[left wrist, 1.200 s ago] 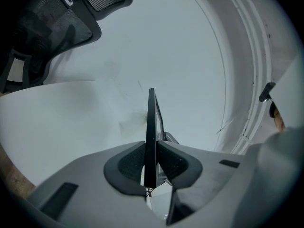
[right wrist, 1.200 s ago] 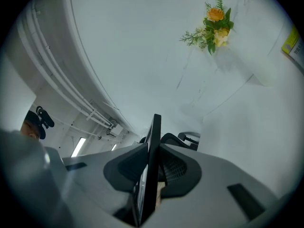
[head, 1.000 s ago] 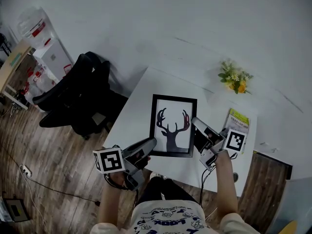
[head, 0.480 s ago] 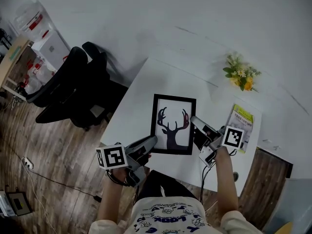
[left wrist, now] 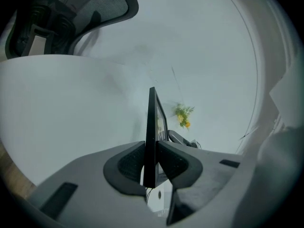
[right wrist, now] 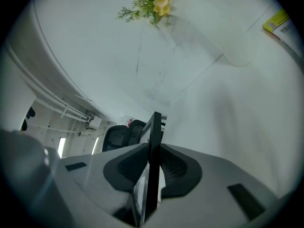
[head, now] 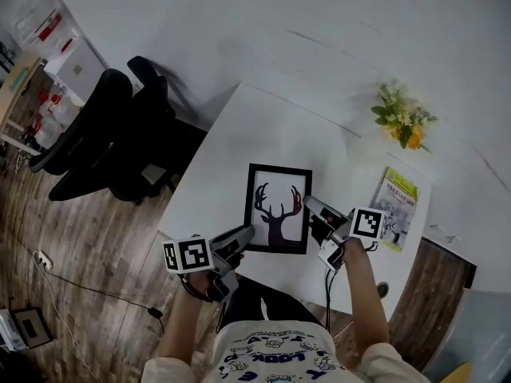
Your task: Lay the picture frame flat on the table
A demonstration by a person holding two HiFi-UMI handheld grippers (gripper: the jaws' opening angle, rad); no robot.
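A black picture frame (head: 278, 209) with a deer silhouette print lies face up near the front edge of the white table (head: 239, 134). My left gripper (head: 246, 234) is shut on the frame's lower left edge, and my right gripper (head: 311, 207) is shut on its right edge. Seen from the left gripper view, the frame (left wrist: 151, 132) stands edge-on between the dark pads (left wrist: 128, 165). The right gripper view shows the same thin black edge of the frame (right wrist: 154, 160) pinched between both pads (right wrist: 178, 170).
A small bunch of yellow flowers (head: 403, 122) sits at the table's far right corner. A yellow-green booklet (head: 395, 206) lies at the right edge by my right gripper. A black office chair (head: 108, 138) stands left of the table on the wooden floor.
The frame has come down toward the table's front edge with both grippers still gripping it, and it looks smaller and lower in the head view. The head camera has shifted a little.
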